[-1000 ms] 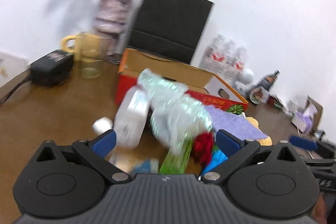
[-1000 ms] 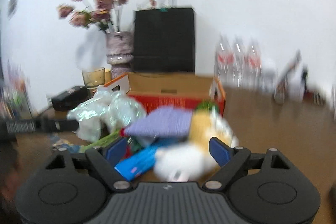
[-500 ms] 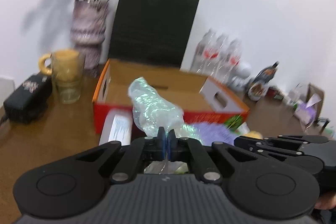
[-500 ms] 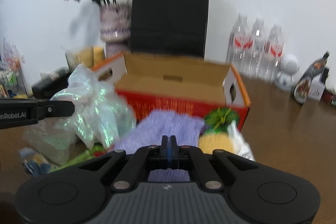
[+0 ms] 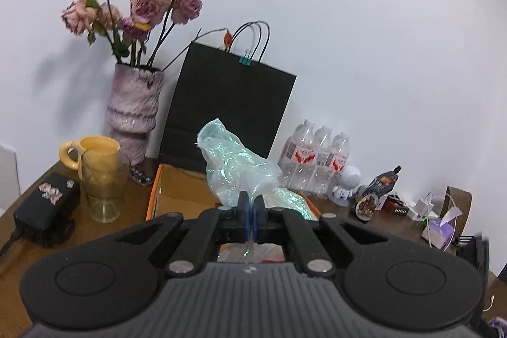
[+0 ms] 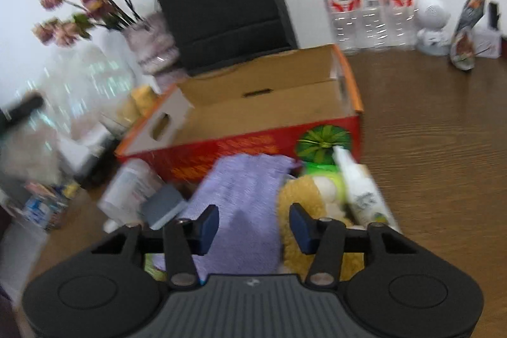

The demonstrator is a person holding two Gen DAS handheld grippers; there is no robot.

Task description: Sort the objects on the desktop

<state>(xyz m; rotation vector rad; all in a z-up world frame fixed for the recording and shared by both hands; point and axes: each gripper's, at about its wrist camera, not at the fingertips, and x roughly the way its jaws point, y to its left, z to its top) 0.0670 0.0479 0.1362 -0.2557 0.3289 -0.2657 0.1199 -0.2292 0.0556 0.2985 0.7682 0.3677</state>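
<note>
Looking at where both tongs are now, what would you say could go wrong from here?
1. The left tongs pinch only a thin fold of the iridescent plastic bag; it may slip or tear before reaching the cardboard box.
2. The dangling bag could brush the glass cup beside the box and tip it.
3. The right tongs, open over the purple cloth, might also snag the yellow plush toy touching it.
</note>
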